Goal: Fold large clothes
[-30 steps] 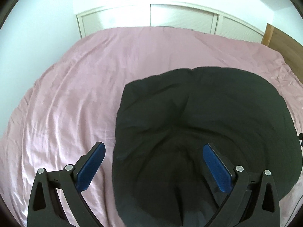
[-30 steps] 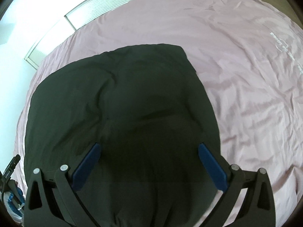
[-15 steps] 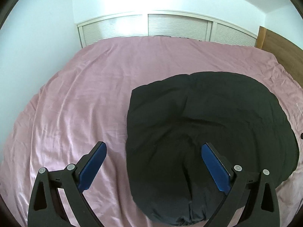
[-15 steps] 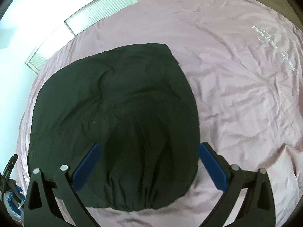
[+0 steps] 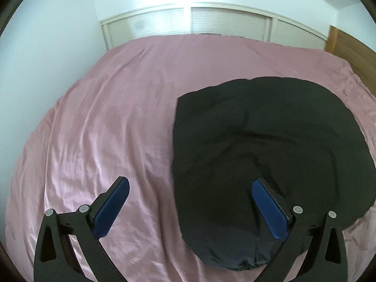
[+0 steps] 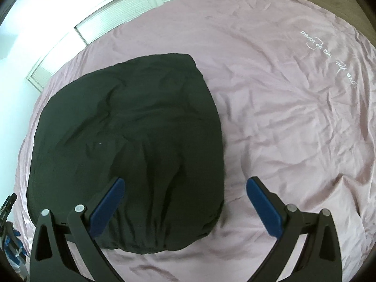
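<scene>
With jaws spread wide and empty, the left gripper (image 5: 190,202) and right gripper (image 6: 185,199) hover above the black garment (image 6: 127,145), which lies compactly folded on the pink bed (image 6: 282,117), so folding appears essentially complete.

A pink-covered bed (image 5: 122,127) meets white louvred panels (image 5: 188,21) below bright walls.
</scene>
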A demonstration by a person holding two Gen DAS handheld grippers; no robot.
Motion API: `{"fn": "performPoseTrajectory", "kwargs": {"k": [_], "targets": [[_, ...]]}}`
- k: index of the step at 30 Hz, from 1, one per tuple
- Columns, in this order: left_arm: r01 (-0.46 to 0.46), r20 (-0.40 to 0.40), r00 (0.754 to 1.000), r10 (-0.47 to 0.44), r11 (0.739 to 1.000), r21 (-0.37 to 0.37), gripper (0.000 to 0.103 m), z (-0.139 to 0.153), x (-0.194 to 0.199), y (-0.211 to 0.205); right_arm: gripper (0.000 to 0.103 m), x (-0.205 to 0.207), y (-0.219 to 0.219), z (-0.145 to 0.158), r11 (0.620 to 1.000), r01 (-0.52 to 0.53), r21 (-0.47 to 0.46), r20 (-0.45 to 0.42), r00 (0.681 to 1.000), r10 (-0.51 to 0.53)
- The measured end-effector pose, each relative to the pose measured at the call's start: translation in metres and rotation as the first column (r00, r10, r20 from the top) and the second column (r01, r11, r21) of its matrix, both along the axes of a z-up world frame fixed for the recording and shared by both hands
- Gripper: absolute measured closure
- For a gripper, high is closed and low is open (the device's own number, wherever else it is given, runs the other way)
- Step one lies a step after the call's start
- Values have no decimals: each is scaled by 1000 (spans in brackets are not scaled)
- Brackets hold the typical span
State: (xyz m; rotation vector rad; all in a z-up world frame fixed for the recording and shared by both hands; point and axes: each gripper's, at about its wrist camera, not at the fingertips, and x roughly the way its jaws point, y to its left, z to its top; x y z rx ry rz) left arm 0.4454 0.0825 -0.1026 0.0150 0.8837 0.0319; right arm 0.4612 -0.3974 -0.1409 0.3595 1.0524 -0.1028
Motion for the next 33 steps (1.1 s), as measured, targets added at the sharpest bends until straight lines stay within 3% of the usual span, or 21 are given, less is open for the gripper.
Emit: {"fn": "performPoseTrajectory", "kwargs": {"k": [3, 7, 11, 14, 19, 24, 28, 33], "targets": [[-57, -13, 998, 56, 998, -28, 1, -6, 6, 17, 0, 5, -9, -5, 998, -17, -52, -22, 1000, 16], [-97, -52, 994, 91, 986, -132, 1, -16, 19, 45, 0, 10, -37, -18, 997, 24, 70, -17, 1000, -22], [-85, -144, 989, 32, 923, -376, 1, -39, 37, 71, 0, 20, -64, -40, 963, 64, 261, -15, 998, -63], [-64, -200, 979, -38, 875, -481, 1, -59, 52, 80, 0, 30, -71, -55, 942, 50, 333, -15, 999, -48], [-74, -240, 968, -68, 841, -535, 1, -84, 71, 90, 0, 58, -68, -75, 923, -40, 382, -19, 999, 51], [-64, -276, 952, -134, 792, -607, 1, -108, 92, 86, 0, 83, -60, -90, 897, -130, 422, -14, 989, 150], [-42, -271, 943, -194, 737, -674, 1, -125, 101, 77, 0, 98, -55, -107, 861, -185, 475, -18, 975, 220], [-50, -251, 940, -233, 633, -773, 1, -145, 103, 73, 0, 104, -53, -126, 804, -217, 554, 8, 967, 256]]}}
